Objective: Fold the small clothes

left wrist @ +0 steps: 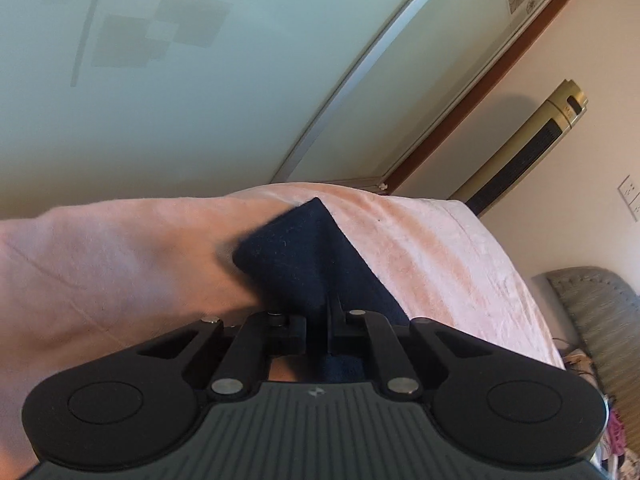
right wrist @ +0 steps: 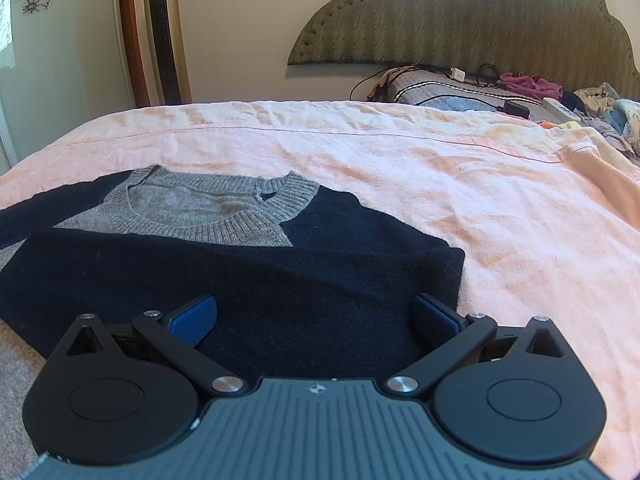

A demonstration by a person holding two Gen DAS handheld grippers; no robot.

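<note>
A small navy sweater [right wrist: 256, 280] with a grey ribbed collar [right wrist: 224, 216] lies flat on the pink sheet [right wrist: 440, 184], one navy part folded across its chest. My right gripper [right wrist: 316, 316] is open just above the folded navy part, blue pads [right wrist: 196, 316] spread wide and empty. My left gripper [left wrist: 318, 320] is shut on a corner of the navy sweater [left wrist: 296, 256], which stands up in a peak above the pink sheet [left wrist: 440, 248].
A padded headboard [right wrist: 460, 16] stands at the far end. Pillows, cables, a charger [right wrist: 514, 109] and loose clothes [right wrist: 528, 84] lie at the head of the bed. A gold tower heater [right wrist: 164, 36] and a wardrobe door [left wrist: 200, 80] stand beside the bed.
</note>
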